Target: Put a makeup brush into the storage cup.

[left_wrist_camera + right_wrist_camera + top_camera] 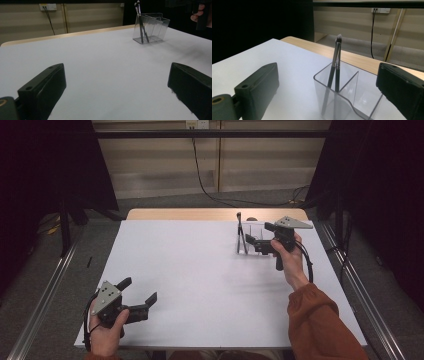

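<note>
Two dark brushes (pixel 334 72) upright, leaning, in clear organizer (pixel 352 100) end compartment.

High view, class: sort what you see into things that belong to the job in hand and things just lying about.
Job in hand:
- clear organiser
- two brushes standing in one compartment
- right hand-held gripper, open beside the organiser

Lying about:
- left hand-held gripper, open, idle
- wall cable
- white table

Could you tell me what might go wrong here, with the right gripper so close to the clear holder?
The right gripper hangs open at the clear holder, which looks light; a nudge could slide or tip it. The two brushes lean crossed in one compartment, so closing on one might drag the other.
</note>
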Action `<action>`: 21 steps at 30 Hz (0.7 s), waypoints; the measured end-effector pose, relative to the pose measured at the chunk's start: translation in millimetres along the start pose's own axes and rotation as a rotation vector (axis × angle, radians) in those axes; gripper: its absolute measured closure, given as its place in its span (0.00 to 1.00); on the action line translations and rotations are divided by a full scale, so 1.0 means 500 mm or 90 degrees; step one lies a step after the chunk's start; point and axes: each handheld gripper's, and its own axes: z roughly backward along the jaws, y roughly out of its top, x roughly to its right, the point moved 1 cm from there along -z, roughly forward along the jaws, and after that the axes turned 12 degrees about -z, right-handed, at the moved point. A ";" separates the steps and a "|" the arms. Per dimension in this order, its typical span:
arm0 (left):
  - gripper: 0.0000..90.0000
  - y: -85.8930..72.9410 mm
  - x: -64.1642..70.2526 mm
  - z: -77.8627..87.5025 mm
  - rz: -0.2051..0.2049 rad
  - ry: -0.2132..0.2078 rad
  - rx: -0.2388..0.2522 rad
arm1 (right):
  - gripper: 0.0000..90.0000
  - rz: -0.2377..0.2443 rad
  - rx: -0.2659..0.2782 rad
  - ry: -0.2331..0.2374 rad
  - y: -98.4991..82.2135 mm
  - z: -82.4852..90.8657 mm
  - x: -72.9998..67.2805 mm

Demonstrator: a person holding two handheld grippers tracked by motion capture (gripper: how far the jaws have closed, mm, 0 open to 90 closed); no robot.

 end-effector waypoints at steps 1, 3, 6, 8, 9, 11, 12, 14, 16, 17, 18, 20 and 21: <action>0.02 0.000 0.000 0.001 -0.003 0.001 -0.002 | 0.04 0.000 0.001 0.001 -0.001 0.003 0.001; 0.02 0.000 0.000 0.003 0.000 0.006 -0.001 | 0.04 -0.002 0.003 -0.001 -0.003 0.011 0.001; 0.02 -0.001 -0.001 0.008 0.003 0.012 0.002 | 0.04 0.006 -0.001 -0.007 -0.005 0.024 0.001; 0.02 -0.002 -0.002 0.010 0.004 0.014 0.003 | 0.04 0.009 0.001 -0.011 -0.008 0.034 0.001; 0.02 -0.002 -0.002 0.011 0.004 0.014 0.004 | 0.04 0.007 0.004 -0.013 -0.010 0.039 0.002; 0.02 -0.002 -0.001 0.012 0.003 0.017 0.003 | 0.04 0.008 0.007 -0.012 -0.013 0.047 0.004; 0.02 -0.002 -0.002 0.012 0.003 0.017 0.002 | 0.04 0.008 0.008 -0.011 -0.015 0.051 0.004; 0.02 -0.002 -0.002 0.012 0.003 0.018 0.002 | 0.04 0.009 0.009 -0.008 -0.019 0.058 0.004; 0.02 -0.002 -0.002 0.013 0.003 0.018 0.001 | 0.04 0.013 0.010 -0.008 -0.023 0.066 0.002; 0.02 -0.002 -0.002 0.013 0.004 0.018 0.002 | 0.04 0.015 0.011 -0.007 -0.025 0.070 0.000; 0.02 -0.002 -0.002 0.013 0.003 0.018 0.002 | 0.04 0.014 0.009 -0.007 -0.028 0.075 -0.001; 0.02 -0.002 -0.002 0.012 0.004 0.017 0.003 | 0.04 0.020 0.006 -0.009 -0.031 0.083 -0.001; 0.02 -0.002 -0.002 0.012 0.003 0.016 0.002 | 0.04 0.021 0.003 -0.010 -0.033 0.087 -0.001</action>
